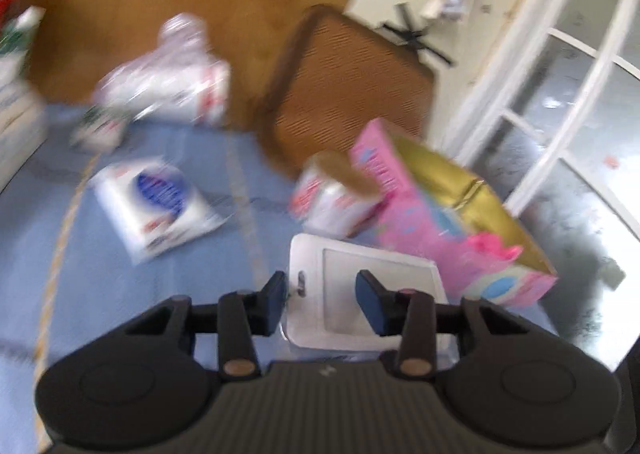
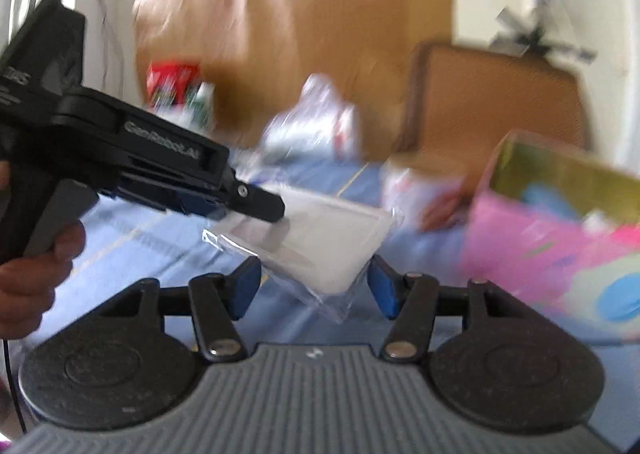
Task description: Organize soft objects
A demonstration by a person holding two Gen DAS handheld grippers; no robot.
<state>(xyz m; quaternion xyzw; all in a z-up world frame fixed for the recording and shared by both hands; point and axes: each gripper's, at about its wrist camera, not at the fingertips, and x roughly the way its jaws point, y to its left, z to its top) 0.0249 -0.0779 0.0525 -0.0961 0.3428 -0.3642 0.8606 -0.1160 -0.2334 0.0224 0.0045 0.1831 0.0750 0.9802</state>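
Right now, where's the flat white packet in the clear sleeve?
In both wrist views the white packet sits low and central over the blue cloth, just left of the pink and gold box. The left gripper and right gripper each have it between their fingers.

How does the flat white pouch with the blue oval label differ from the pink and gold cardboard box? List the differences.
The flat white pouch is white with a blue label; the pink and gold cardboard box is pink with a gold face. The pouch lies low and flat; the box is bulkier and rises higher. Both rest on the blue cloth.
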